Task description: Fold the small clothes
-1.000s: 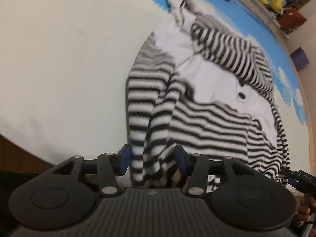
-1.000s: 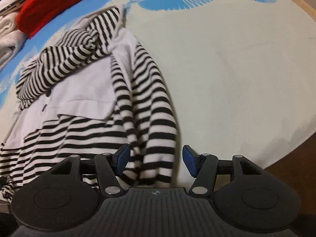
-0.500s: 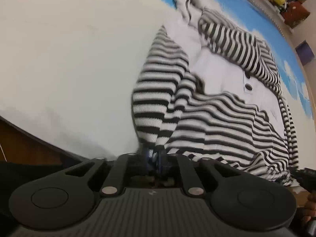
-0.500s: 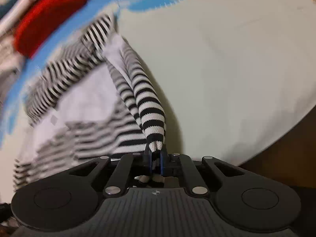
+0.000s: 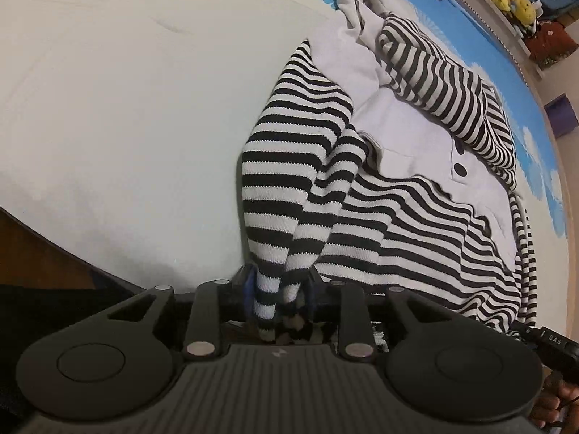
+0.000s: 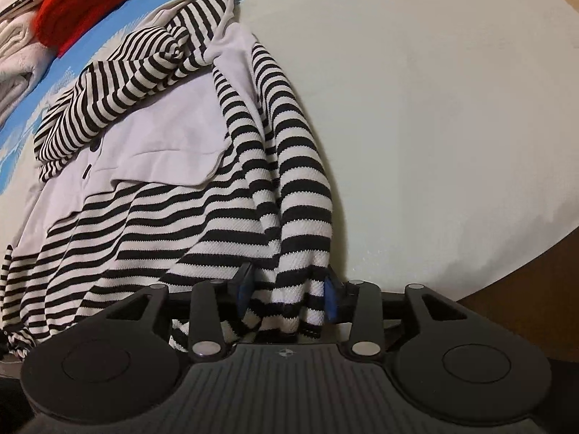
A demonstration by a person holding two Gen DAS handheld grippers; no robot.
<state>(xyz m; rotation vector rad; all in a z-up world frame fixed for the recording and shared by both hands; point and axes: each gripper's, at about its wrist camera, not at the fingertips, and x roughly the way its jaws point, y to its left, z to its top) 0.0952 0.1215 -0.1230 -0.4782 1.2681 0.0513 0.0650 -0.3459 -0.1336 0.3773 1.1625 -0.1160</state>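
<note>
Garment: black-and-white striped top (image 5: 416, 224) with white front panel, spread rumpled at frame centre.
Sleeves: bunched at lower centre.

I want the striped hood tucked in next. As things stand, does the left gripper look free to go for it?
Probably not yet. The left gripper is shut on the striped sleeve cuff, so it would have to let go first. Otherwise nothing lies over the hood, which sits on top at the garment's far end.

A cream cloth with blue prints (image 6: 416, 101) carries the striped garment (image 6: 152, 217) ahead of the right gripper (image 6: 287, 291), red knit (image 6: 79, 18) beyond.
</note>
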